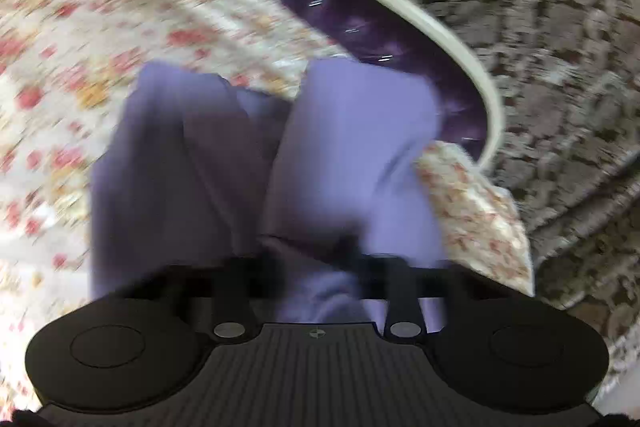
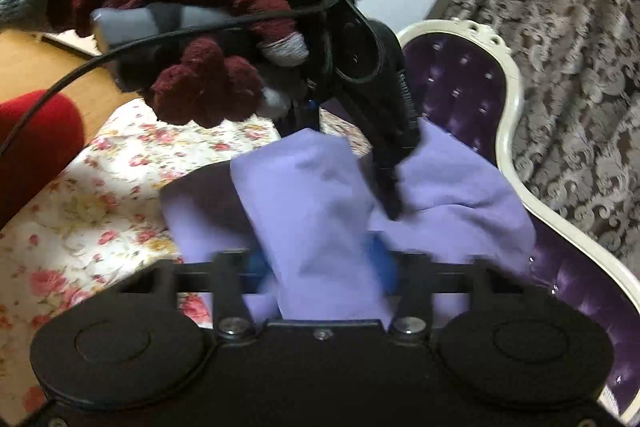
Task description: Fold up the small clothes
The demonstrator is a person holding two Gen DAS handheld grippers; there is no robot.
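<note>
1. Lilac garment (image 2: pixel 320 211) is lying bunched on a floral cloth (image 2: pixel 92 211), at the right end of it where the cloth is meeting a purple tufted seat (image 2: pixel 460 83) with a cream frame (image 2: pixel 508 131).
2. Fabric is looking soft, plain and unprinted, piled in thick rounded folds, and one long strip is running from the heap straight toward the near edge of the right wrist view.
3. Right gripper (image 2: pixel 320 267) is sitting low over that strip, blue pads showing on both sides of it; blur is hiding whether they are pressing, so I cannot tell its grip.
4. Left gripper (image 2: pixel 390 195), held by a hand (image 2: pixel 168 27) in a maroon knitted glove, is pointing down into the heap with its tongs drawn narrow, tips sunk in a crease.
5. Left wrist view is showing the same garment (image 1: pixel 260 167) as two humped folds, heavily smeared.
6. Patterned carpet (image 1: pixel 560 27) is spreading to the right.
</note>
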